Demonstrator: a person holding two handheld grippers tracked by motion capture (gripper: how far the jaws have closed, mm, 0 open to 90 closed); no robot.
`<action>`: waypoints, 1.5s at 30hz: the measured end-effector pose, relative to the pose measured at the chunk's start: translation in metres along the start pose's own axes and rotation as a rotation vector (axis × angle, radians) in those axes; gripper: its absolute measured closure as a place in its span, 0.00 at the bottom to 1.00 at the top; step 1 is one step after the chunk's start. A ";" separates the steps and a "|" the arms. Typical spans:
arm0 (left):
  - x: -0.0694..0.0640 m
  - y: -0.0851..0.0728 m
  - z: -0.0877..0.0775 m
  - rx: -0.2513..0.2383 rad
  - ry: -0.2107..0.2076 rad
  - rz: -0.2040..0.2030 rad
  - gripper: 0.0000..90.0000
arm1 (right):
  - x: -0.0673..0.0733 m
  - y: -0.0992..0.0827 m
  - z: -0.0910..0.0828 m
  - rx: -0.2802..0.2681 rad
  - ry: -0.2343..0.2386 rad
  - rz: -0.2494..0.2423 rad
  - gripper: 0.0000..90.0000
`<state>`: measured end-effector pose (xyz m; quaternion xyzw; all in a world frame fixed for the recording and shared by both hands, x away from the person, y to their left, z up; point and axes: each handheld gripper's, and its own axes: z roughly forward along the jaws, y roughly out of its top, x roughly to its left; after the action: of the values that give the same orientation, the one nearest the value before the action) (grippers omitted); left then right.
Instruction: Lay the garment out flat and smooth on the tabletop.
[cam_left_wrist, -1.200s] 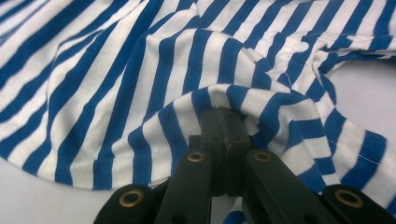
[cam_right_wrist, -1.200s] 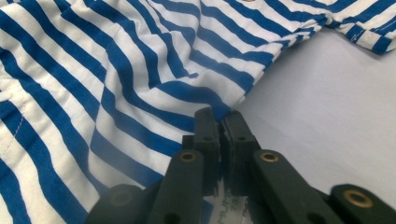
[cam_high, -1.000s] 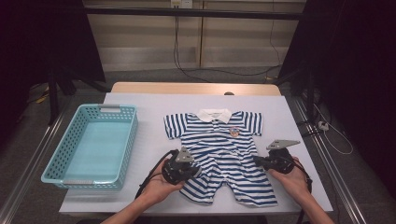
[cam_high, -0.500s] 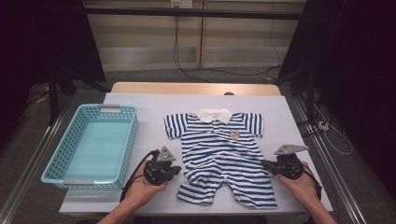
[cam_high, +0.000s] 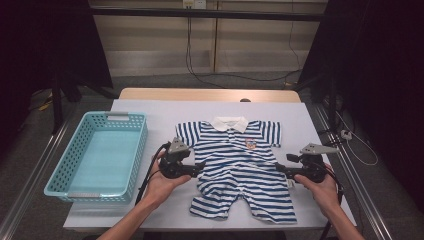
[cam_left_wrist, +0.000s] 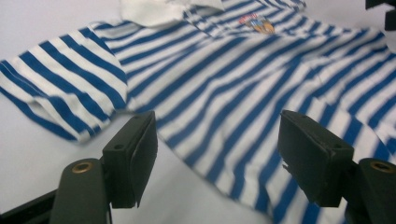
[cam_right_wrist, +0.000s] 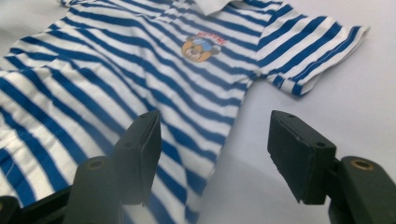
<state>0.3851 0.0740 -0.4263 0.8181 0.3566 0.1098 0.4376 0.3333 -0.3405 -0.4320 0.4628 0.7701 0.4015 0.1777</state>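
The striped romper (cam_high: 239, 165) lies flat on my table (cam_high: 150, 112) (basket (cam_high: 95, 155) to its left). My left gripper (cam_high: 200, 167) and right gripper (cam_high: 278, 167) sit at its side edges, jaws just spread apart, nothing pinched.
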 end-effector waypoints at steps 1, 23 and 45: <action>0.003 0.002 0.003 -0.011 0.009 -0.002 0.28 | -0.001 0.002 0.001 0.001 -0.009 0.011 0.38; 0.101 0.039 0.064 0.055 0.223 -0.075 0.43 | -0.074 0.069 0.063 -0.027 -0.168 0.083 0.43; 0.116 0.045 0.088 0.075 0.256 -0.118 0.98 | -0.118 0.069 0.122 0.044 -0.191 0.154 0.96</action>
<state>0.5342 0.0804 -0.4584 0.7909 0.4608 0.1738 0.3632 0.5112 -0.3686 -0.4639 0.5604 0.7206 0.3511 0.2085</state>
